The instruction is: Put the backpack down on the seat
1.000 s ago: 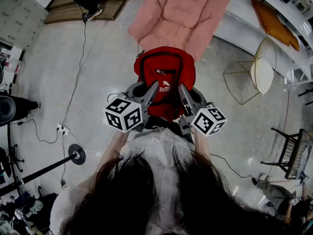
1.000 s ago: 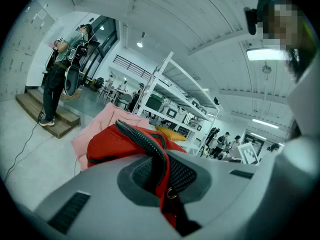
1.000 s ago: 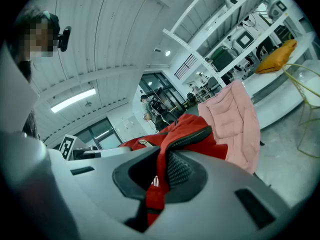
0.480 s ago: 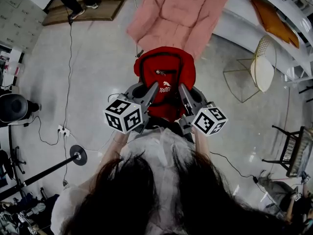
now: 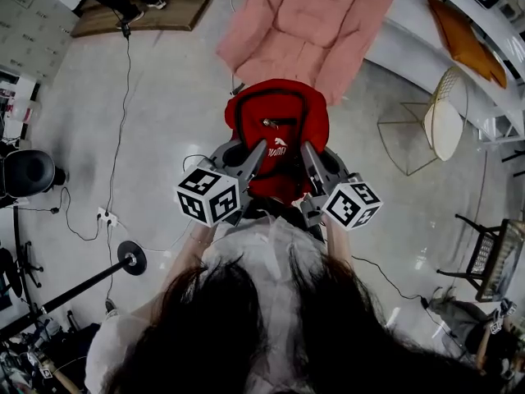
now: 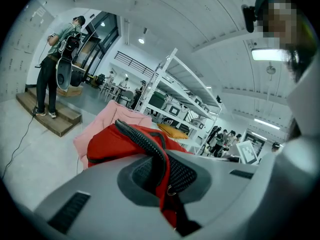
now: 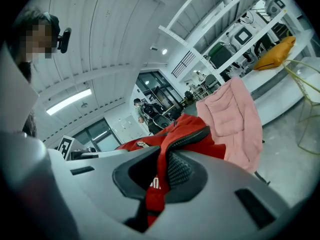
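Jaws of left gripper and right gripper each pinch a strap of the backpack. Seat lies straight ahead, just beyond it.

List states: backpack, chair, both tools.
backpack: hanging in the air, held by both tools, just short of the chair
chair: seat bare
left tool: shut on a backpack strap
right tool: shut on a backpack strap

Your head camera looks steeply down; the cameras on your left hand-held gripper and right hand-held gripper look close along their jaws. All share the backpack.
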`<state>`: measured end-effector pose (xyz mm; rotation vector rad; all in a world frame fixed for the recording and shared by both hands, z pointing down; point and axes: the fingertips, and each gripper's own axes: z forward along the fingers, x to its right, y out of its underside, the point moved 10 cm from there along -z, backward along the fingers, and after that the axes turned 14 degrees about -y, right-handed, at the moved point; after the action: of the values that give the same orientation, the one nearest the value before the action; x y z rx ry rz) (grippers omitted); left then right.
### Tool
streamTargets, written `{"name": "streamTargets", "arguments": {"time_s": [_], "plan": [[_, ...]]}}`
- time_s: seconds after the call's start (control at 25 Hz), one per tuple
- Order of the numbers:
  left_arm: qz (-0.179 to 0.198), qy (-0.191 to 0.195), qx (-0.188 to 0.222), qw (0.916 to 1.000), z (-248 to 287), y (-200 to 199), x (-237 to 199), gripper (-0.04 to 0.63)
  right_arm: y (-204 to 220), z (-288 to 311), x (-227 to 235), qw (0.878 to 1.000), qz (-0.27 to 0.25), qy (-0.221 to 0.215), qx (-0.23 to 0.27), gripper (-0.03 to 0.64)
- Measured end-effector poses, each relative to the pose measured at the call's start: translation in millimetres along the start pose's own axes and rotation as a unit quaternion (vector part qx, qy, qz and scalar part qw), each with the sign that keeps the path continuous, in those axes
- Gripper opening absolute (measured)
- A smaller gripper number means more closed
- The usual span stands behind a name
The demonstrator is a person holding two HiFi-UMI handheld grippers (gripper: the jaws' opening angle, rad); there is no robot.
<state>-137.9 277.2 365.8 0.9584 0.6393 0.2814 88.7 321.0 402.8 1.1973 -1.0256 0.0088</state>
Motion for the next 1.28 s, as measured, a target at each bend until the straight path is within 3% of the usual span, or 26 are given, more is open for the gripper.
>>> {"name": "streamTargets", "arguments": {"time_s": [0.52, 0.84, 1.28], "plan": [[-0.015, 0.019, -0.010, 0.9997, 31, -47, -66, 0.034, -18, 79, 11, 1.000, 0.000, 0.016, -0.005, 0.040], [-0.005, 0.044, -0.011, 0.9990, 57, -97, -131, 0.034, -30, 155, 16, 0.999, 0.006, 0.033, 0.012, 0.040], [0.025, 0.067, -0.008, 0.9974, 77, -120, -161, 0.034, -31, 187, 20, 0.998, 0.003, 0.058, 0.025, 0.040]]}}
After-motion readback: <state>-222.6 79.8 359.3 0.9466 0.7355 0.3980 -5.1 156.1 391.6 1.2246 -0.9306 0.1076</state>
